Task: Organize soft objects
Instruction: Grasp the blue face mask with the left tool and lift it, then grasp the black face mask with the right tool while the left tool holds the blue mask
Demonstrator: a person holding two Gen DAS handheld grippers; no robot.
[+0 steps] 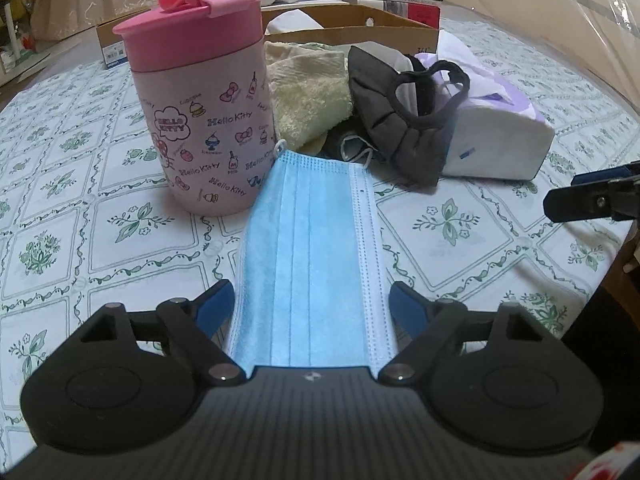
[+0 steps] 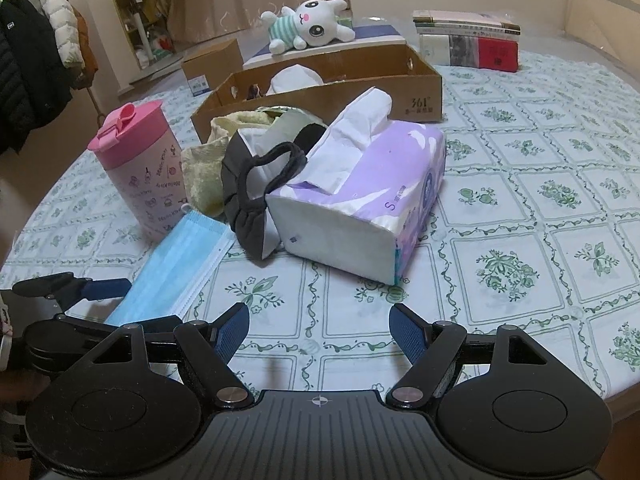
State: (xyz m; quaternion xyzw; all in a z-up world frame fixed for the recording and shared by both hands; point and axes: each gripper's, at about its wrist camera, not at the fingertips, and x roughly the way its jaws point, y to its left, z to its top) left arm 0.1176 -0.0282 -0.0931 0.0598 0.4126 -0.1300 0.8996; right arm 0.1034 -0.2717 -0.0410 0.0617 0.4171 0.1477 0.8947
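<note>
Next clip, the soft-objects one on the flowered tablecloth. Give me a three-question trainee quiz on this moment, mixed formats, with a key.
1. True or false: the left gripper is shut on the blue face mask.
2. Multiple choice: what does the black mask lean against? A) the pink cup B) the tissue pack C) the books
3. Fill in: the plush toy lies behind the cardboard ____.

Key:
1. False. Its fingers stand open on either side of the mask, which lies flat on the table.
2. B, the tissue pack.
3. box.
</note>
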